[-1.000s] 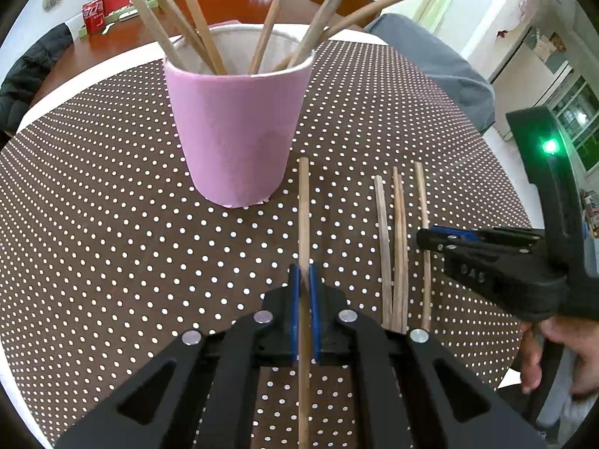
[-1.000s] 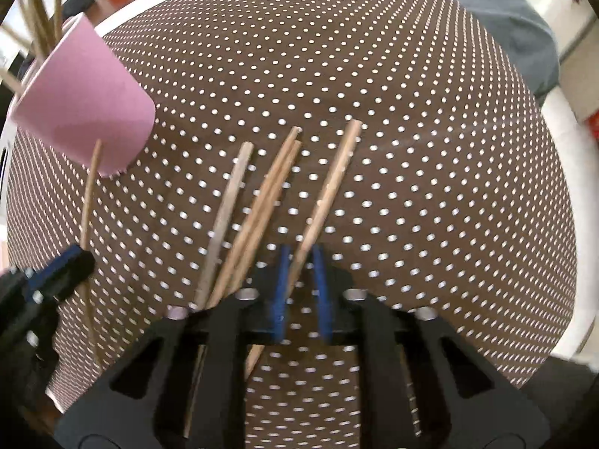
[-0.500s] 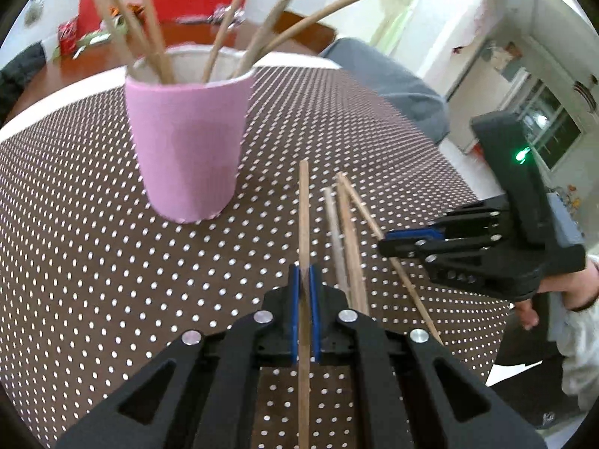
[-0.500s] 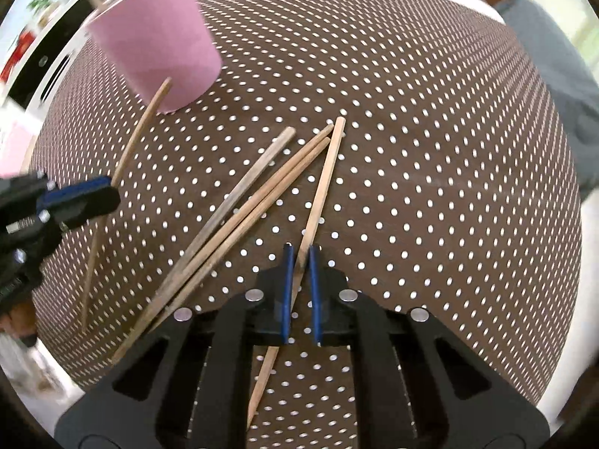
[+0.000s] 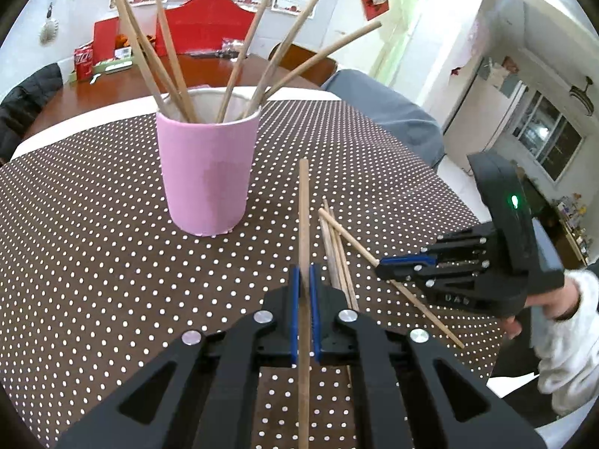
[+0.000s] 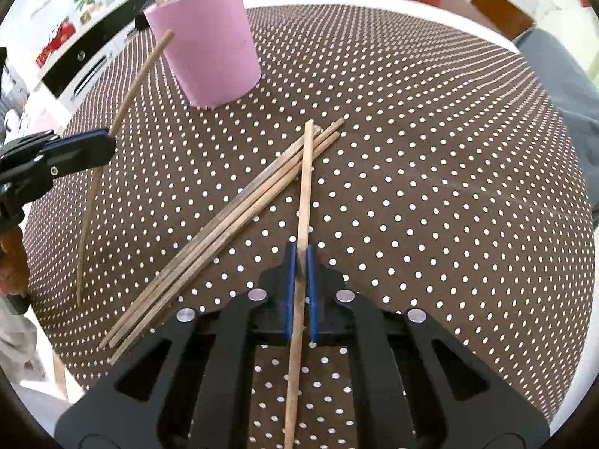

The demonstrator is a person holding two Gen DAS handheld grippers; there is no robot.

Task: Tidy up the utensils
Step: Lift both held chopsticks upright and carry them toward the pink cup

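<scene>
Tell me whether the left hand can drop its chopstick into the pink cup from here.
Probably yes. The left gripper is shut on a chopstick pointing past the pink cup, with bare tablecloth between. Chopsticks already in the cup lean outward, leaving gaps.

Pink cup point(image 5: 207, 172) stands upright mid-tabletop, holding six wooden chopsticks point(image 5: 239, 56). Three loose chopsticks point(image 6: 232, 217) lie bunched nearer the tabletop's near edge. Two more are gripped.
</scene>
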